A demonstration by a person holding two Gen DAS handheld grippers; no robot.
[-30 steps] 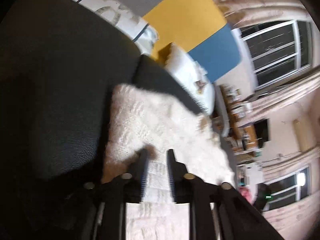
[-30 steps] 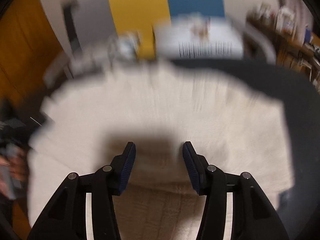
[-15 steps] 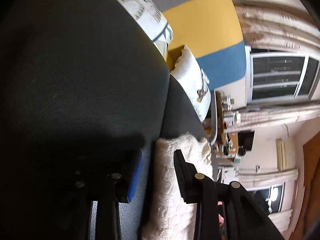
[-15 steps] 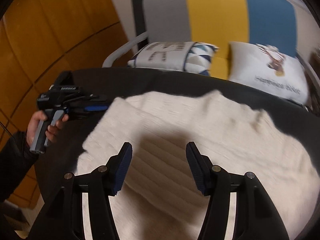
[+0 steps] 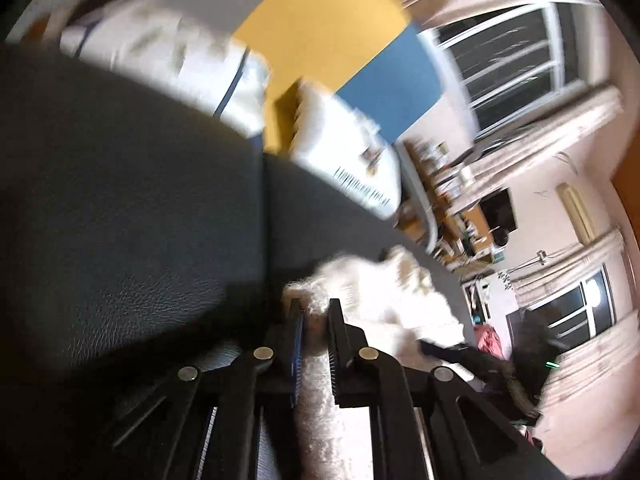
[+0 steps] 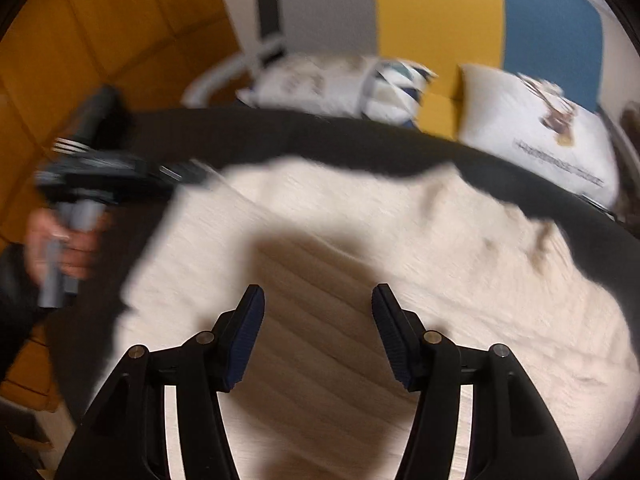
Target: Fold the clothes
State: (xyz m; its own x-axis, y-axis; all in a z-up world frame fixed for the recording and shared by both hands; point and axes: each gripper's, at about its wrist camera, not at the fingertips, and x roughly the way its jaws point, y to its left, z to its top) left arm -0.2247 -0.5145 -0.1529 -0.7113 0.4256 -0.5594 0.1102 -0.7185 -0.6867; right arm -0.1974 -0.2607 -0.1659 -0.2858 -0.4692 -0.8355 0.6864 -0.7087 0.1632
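A cream fuzzy knit sweater (image 6: 440, 248) lies spread on a black leather surface (image 6: 360, 136). In the left wrist view its edge (image 5: 380, 292) runs between the fingers of my left gripper (image 5: 315, 308), whose jaws are closing, with the pads pressing the fluffy fabric. The right wrist view shows that same left gripper (image 6: 100, 184), held by a hand (image 6: 60, 240), at the sweater's left corner. My right gripper (image 6: 318, 292) hovers open over the middle of the sweater, nothing between its fingers.
Two white printed pillows (image 6: 332, 84) (image 6: 540, 128) lean against a grey, yellow and blue striped backrest (image 6: 436, 8) behind the black surface. An orange panelled wall (image 6: 100, 20) is on the left. Windows (image 5: 520, 52) with curtains and a cluttered shelf lie beyond.
The left gripper's jaws opened wide at the sweater's edge, then narrowed onto it. The right gripper slid sideways over the sweater and stayed open.
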